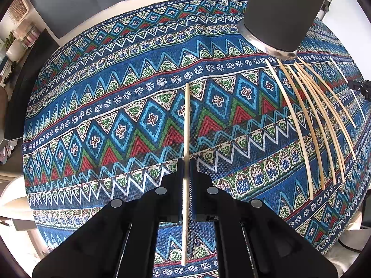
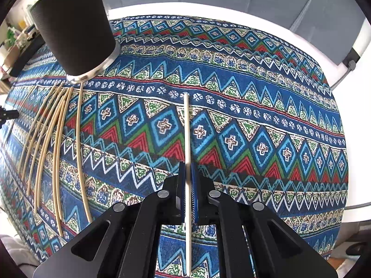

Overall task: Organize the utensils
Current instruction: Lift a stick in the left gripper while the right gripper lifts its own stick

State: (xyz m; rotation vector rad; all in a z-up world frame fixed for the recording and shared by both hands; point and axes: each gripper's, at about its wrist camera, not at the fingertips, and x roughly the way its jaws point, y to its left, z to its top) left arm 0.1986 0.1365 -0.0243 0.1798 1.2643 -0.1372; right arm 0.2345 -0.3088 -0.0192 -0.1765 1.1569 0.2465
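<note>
Now each tool, left [image 1: 186, 162] and right [image 2: 188, 165], pinches one chopstick [image 1: 187, 120].

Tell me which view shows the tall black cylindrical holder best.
The right wrist view: the tall black cylindrical holder shows nearly whole there, wall and shiny metal base. The left wrist view crops its top.

Right black two-finger gripper [image 2: 188, 169] pointing steeply down, blue ribbed pads [image 2: 195, 194] pinching single pale wooden chopstick [image 2: 187, 125] near mid-length; stick running straight ahead past fingertips. Blue, red and green geometric-patterned tablecloth [image 2: 255, 106] covering white round table [image 2: 231, 11]. Tall black cylindrical holder with silver base [image 2: 74, 25] standing upper left. Loose pale wooden chopsticks [image 2: 58, 139] lying fanned on cloth just below holder.
</note>
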